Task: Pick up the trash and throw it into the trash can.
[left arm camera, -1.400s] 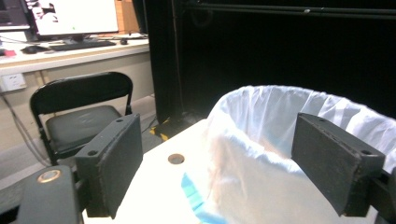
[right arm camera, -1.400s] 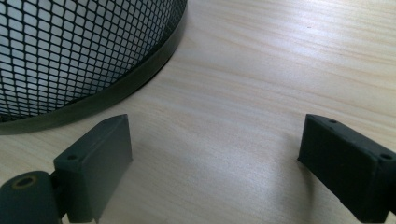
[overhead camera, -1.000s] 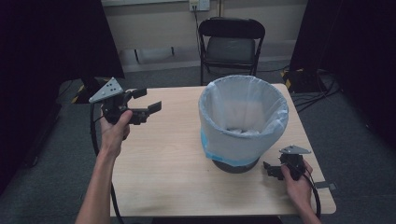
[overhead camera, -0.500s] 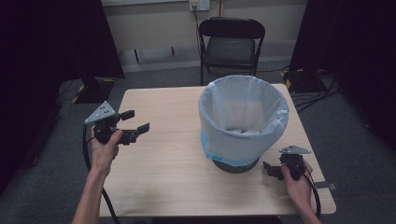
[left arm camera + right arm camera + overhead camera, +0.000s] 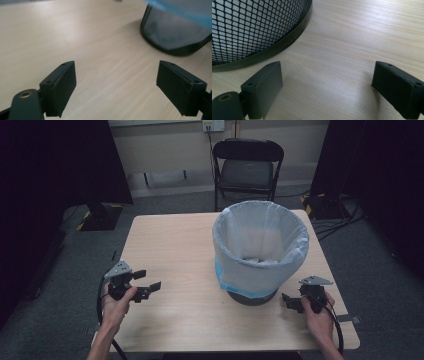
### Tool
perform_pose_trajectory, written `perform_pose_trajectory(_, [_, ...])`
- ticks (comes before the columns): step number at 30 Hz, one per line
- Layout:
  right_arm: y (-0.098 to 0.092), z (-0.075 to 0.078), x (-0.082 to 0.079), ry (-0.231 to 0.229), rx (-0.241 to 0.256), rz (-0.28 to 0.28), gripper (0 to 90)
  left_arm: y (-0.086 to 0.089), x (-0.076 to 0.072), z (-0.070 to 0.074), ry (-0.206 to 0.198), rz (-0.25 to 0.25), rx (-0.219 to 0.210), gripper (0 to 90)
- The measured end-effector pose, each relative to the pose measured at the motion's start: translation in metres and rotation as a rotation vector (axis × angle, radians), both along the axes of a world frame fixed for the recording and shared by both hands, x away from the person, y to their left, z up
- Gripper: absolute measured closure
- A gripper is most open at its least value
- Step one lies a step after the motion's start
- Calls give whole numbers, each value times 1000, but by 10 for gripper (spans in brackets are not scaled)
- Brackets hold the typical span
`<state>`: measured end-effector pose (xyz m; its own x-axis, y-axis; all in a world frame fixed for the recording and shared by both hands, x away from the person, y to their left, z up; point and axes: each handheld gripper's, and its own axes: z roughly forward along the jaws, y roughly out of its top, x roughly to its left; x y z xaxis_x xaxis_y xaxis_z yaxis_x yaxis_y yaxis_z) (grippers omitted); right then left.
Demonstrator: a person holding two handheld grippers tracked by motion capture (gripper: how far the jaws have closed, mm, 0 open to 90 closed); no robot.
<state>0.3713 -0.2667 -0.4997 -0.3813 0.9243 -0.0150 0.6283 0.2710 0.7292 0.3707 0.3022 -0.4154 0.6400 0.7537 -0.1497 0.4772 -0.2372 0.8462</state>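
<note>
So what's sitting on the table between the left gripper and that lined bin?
Nothing: the high view shows bare wood between the left gripper and the bin.

A mesh bin (image 5: 260,255) lined with a pale bag stands on the wooden tabletop (image 5: 170,245). A black folding chair (image 5: 247,167) sits beyond it.

left tongs (image 5: 148,280) agape (empty) | right tongs (image 5: 289,301) agape, low
</note>
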Motion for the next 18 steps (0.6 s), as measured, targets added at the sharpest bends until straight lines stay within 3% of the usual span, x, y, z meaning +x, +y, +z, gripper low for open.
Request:
perform_pose_trajectory(1, [0, 0, 0, 0, 0, 0, 86, -1, -2, -12, 35, 8, 31, 161])
perform_pose_trajectory(2, [0, 0, 0, 0, 0, 0, 86, -1, -2, -12, 35, 8, 31, 161])
perform_pose_trajectory(7, [0, 0, 0, 0, 0, 0, 86, -4, -10, -45, 92, 25, 76, 164])
perform_pose_trajectory(10, [0, 0, 0, 0, 0, 0, 86, -7, -11, -54, 118, 34, 94, 164])
perform_pose_trajectory(12, [0, 0, 0, 0, 0, 0, 86, -13, -14, -67, 145, 21, 143, 164])
perform_pose_trajectory(18, [0, 0, 0, 0, 0, 0, 86, -20, -17, -78, 151, 25, 210, 162])
